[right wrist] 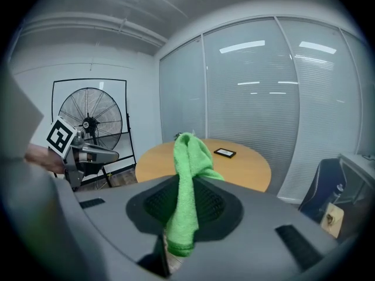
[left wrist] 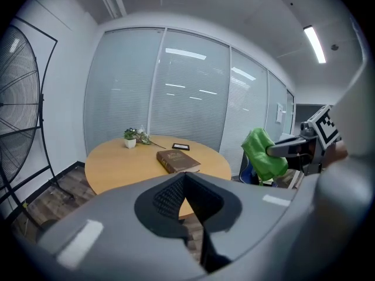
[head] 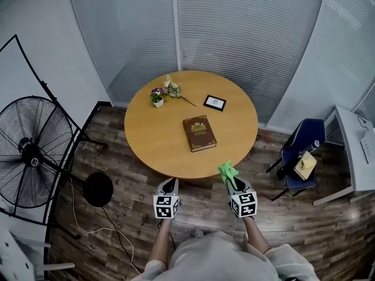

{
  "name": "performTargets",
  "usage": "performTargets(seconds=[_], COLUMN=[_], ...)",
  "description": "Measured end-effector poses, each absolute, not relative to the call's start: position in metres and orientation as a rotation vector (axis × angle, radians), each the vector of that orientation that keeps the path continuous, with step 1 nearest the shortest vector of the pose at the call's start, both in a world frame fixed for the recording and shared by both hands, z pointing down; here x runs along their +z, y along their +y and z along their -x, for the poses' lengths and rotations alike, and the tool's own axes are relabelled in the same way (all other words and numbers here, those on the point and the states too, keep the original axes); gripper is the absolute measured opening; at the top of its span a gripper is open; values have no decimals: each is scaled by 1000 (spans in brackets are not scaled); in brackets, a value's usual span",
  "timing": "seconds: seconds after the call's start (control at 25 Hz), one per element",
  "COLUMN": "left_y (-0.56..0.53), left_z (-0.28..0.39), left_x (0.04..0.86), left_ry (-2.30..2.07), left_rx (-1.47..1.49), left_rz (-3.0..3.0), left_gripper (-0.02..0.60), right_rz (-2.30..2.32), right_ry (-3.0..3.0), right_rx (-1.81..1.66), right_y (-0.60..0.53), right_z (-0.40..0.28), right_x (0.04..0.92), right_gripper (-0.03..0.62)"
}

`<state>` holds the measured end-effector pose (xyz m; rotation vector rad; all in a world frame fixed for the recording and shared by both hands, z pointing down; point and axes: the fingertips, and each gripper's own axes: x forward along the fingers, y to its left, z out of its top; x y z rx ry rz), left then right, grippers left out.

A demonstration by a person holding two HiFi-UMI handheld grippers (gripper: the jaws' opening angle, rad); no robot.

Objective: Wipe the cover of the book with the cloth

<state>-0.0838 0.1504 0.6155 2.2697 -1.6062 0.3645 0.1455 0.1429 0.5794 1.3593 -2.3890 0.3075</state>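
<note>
A brown book (head: 199, 133) lies shut near the middle of the round wooden table (head: 146, 139); the left gripper view also shows the book (left wrist: 177, 160). My right gripper (head: 232, 181) hovers off the table's near edge, shut on a green cloth (head: 226, 170) that sticks up from its jaws. In the right gripper view the cloth (right wrist: 187, 186) hangs between the jaws and hides the book. My left gripper (head: 169, 187) is held beside it, short of the table edge, its jaws shut with nothing between them (left wrist: 185, 179).
A small potted plant (head: 157, 97), loose flowers (head: 173, 88) and a black-framed card (head: 214, 102) sit at the table's far side. A large standing fan (head: 29, 157) is at left, a blue chair (head: 302, 151) and white desk (head: 358, 151) at right. Glass walls stand behind.
</note>
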Motion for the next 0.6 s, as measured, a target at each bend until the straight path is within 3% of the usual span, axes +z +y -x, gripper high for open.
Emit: performTargets(seconds=[0.6], left_y=[102], left_z=[85], left_x=[625], left_ry=[-1565], left_rx=[395], left_rz=[-2283], left_gripper=[9], right_rz=[-1355], right_ry=[-2373], right_rx=[329], right_y=[100], right_z=[-141], right_x=[592], right_gripper=[72])
